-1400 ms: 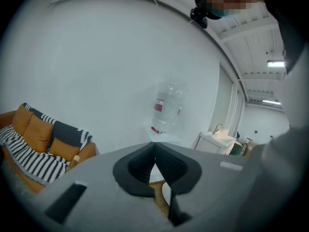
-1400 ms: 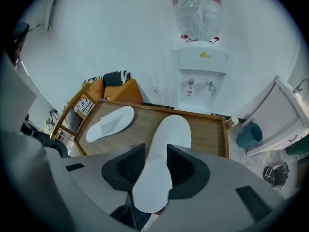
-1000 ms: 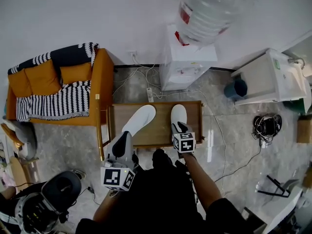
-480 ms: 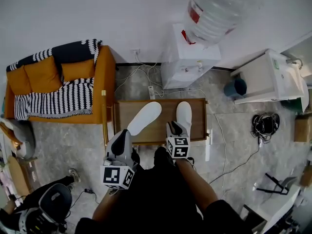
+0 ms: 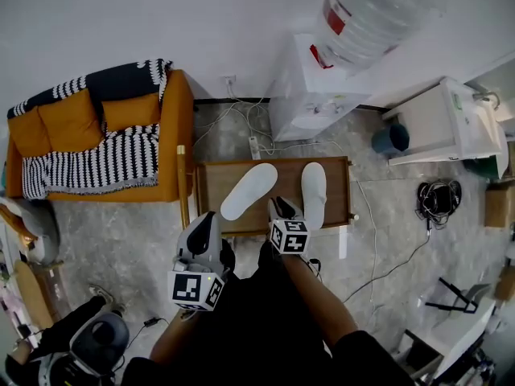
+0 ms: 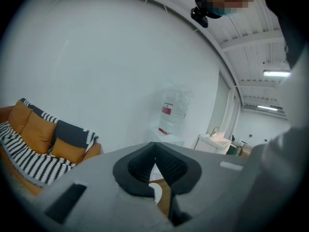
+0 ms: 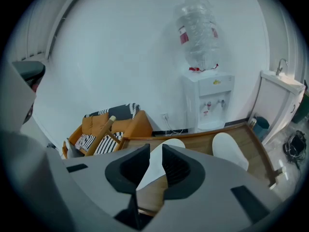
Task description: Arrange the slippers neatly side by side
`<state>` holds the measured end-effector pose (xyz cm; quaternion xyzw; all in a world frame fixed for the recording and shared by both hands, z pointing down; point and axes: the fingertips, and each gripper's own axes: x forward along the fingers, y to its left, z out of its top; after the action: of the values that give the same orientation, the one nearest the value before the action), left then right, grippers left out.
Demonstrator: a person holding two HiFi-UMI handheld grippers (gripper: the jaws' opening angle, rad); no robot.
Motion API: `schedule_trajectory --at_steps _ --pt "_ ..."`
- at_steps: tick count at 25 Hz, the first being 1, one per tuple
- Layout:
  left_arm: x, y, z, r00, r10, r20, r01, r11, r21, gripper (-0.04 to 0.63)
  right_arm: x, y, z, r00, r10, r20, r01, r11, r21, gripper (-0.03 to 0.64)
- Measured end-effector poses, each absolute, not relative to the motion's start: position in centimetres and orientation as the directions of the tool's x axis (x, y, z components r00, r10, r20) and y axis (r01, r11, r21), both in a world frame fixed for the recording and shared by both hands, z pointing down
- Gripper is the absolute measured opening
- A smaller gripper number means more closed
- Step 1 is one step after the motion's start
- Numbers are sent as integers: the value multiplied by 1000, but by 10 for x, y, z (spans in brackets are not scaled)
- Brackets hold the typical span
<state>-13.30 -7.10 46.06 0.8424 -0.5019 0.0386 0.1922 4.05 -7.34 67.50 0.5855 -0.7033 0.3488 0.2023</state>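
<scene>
On the table [image 5: 286,185], left slipper [image 5: 249,191] lies slanted, right slipper [image 5: 314,194] straight; both white.

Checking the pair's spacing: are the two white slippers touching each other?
Apart. The head view shows bare wooden table between the slanted left slipper and the straight right slipper.

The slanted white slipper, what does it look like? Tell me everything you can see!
The slanted slipper is plain white, smooth and long with rounded ends. It lies flat on the low wooden table, tilted so its far end leans toward the other slipper, which lies straight. The two don't touch; bare wood shows between them.
</scene>
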Motion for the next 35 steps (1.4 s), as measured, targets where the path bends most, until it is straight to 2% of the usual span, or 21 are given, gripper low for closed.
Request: schedule_trajectory --at_steps 15,23,25,29,35 --pt "-173 -62 473 502 -812 298 -859 -428 282 12 13 -79 789 -197 -533 823 -936 -148 -320 103" --pt "-193 -65 475 465 -828 312 -880 -395 264 12 7 -93 824 -194 -485 853 -923 -205 -327 115" --pt "-197 -64 477 455 -831 321 -886 -384 261 12 8 -95 829 -181 -467 865 -927 -212 -308 108" --pt "-202 -64 478 435 -840 325 -895 -362 261 12 9 -94 829 -179 -460 870 -933 -203 -299 54" --pt "-191 -65 475 439 -841 316 -892 -367 263 12 3 -88 822 -228 -430 874 -946 -113 -303 32"
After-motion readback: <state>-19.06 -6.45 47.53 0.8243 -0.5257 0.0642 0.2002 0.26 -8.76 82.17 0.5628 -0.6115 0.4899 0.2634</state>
